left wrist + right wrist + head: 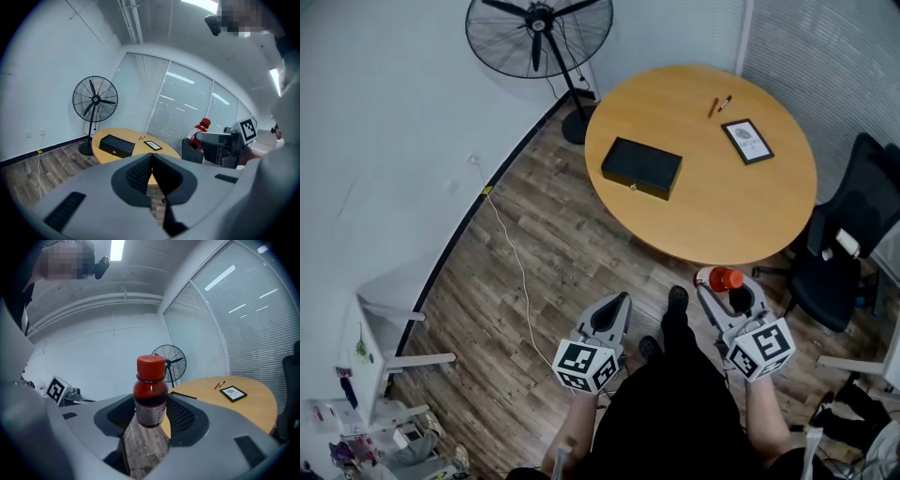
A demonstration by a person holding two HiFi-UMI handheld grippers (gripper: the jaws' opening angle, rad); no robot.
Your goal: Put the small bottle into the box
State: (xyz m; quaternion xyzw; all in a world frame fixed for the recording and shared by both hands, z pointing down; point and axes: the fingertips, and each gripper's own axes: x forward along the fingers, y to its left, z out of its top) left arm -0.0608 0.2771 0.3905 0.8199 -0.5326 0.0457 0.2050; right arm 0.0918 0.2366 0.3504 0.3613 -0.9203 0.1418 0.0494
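1. The right tool [151, 412] clamps the small bottle [151, 394] by its body, cap up, probably to carry it upright. The bottle is over the floor [534, 244], well apart from the box [641, 167] on the worktop [722, 206].
2. The left tool [151, 171] is fully closed and empty.
3. The box lid lies shut, so its interior is hidden. The bottle label is illegible.

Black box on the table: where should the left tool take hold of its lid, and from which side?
Probably the lid's front edge by the small clasp on the box, coming from the person's side: the clasp faces them, so the hinge is likely behind. The left tool is shut and must open first.
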